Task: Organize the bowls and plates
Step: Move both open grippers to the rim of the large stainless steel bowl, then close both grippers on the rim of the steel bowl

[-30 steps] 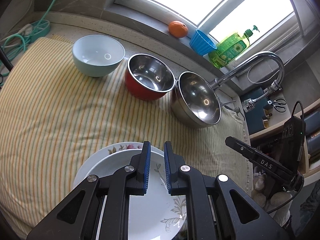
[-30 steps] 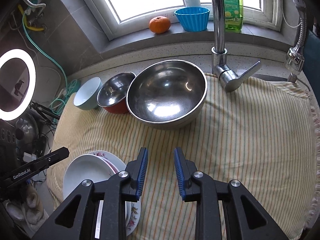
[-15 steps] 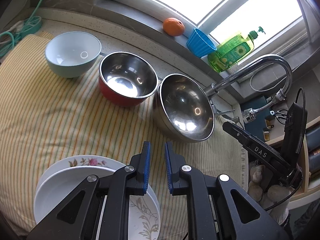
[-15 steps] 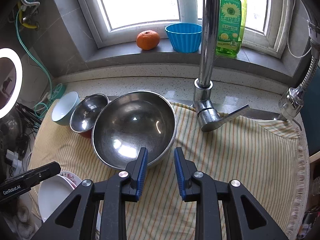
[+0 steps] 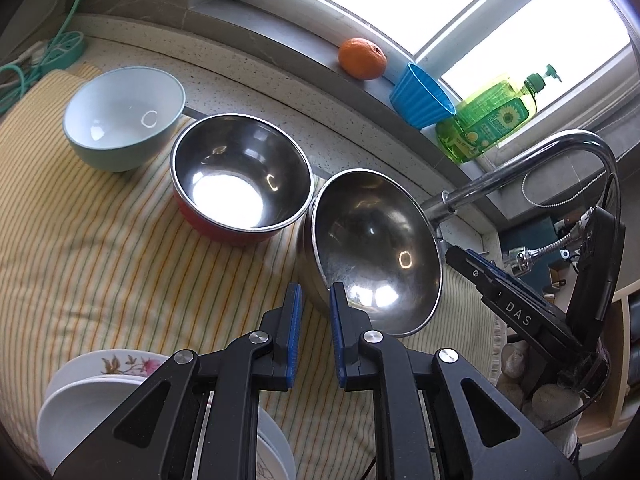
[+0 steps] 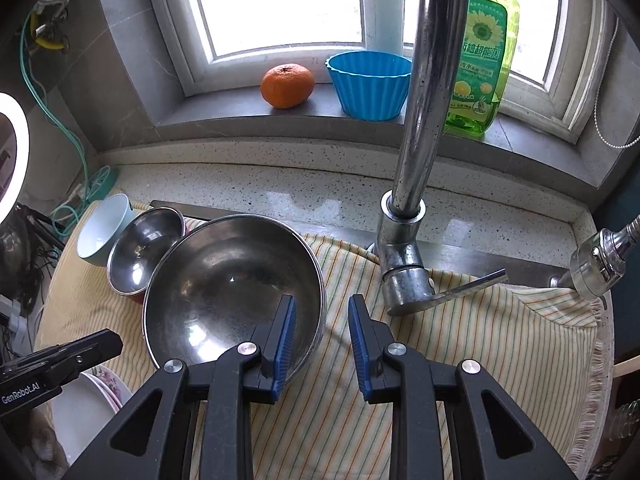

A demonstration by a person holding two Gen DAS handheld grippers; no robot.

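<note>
Near the back edge of the tabletop, by the faucet (image 6: 416, 128), sits the big steel bowl (image 6: 224, 280). It looks hard, shiny and slippery, so its thin rim is the best place to pinch. Right gripper (image 6: 320, 340) jaws are spread around that rim, not touching. Left gripper (image 5: 314, 336) jaws are nearly together, holding nothing.

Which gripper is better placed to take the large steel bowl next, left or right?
Probably the right gripper: its jaws straddle the large steel bowl's near rim, while the left gripper stands narrower, beside it.
</note>
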